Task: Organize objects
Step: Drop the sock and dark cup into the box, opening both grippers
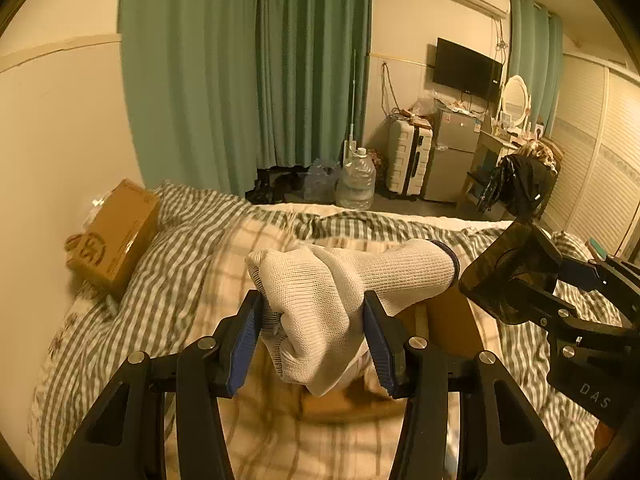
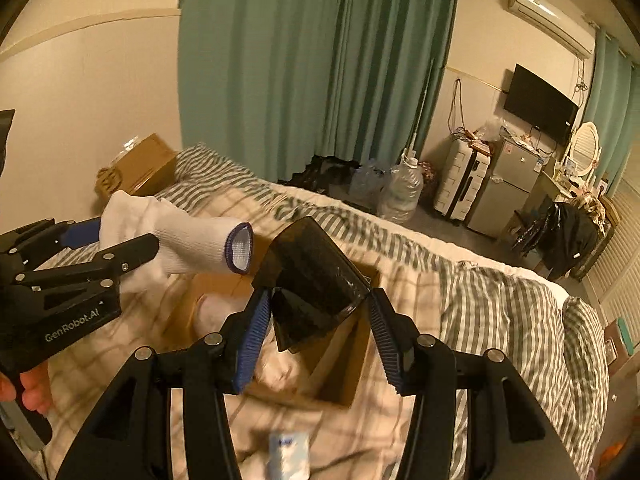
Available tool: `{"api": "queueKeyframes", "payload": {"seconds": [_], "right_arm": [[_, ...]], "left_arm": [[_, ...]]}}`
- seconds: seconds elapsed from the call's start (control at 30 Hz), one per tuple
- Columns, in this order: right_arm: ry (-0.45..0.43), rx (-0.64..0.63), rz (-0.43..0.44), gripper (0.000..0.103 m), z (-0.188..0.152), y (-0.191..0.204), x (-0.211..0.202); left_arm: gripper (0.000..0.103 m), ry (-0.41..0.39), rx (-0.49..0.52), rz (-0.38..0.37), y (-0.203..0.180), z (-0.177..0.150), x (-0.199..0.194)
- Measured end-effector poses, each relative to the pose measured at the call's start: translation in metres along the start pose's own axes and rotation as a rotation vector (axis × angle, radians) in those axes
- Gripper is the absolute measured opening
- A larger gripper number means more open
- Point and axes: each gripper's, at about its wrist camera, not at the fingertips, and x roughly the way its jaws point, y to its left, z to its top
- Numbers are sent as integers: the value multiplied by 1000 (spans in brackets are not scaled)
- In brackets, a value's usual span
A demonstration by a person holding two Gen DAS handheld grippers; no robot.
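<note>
The left gripper [image 1: 312,336] was clamped on one white glove [image 1: 340,292], held in the air above the bed [image 1: 180,280]. The right gripper [image 2: 316,332] was clamped on one dark, smoky plastic piece [image 2: 312,280], held over an open cardboard box [image 2: 348,364] with pale cloth inside, blurred. A second, closed cardboard box [image 1: 116,232] lay by the wall. One small white-and-blue packet [image 2: 289,454] lay on the striped bedding below the right gripper. Beyond stood two clear water jugs [image 1: 356,180], one suitcase [image 1: 410,160] and one small fridge [image 1: 452,152].
</note>
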Motion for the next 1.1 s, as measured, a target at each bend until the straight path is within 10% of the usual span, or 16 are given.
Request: {"api": "queueKeyframes", "payload": {"seconds": [0.07, 0.13, 0.47, 0.6, 0.73, 1.1], "right_arm": [[7, 6, -2, 46, 8, -6, 13], [21, 11, 12, 18, 12, -13, 29], [143, 73, 57, 17, -22, -33, 110], [139, 113, 55, 17, -29, -46, 109], [104, 139, 25, 47, -24, -59, 86], [8, 133, -46, 70, -28, -51, -26]], "left_arm": [[51, 4, 12, -3, -6, 8, 15], [51, 13, 24, -7, -12, 12, 30], [52, 139, 46, -23, -29, -12, 113], [67, 155, 67, -39, -34, -16, 117], [98, 106, 56, -19, -36, -10, 94], [103, 22, 6, -1, -29, -20, 2]]}}
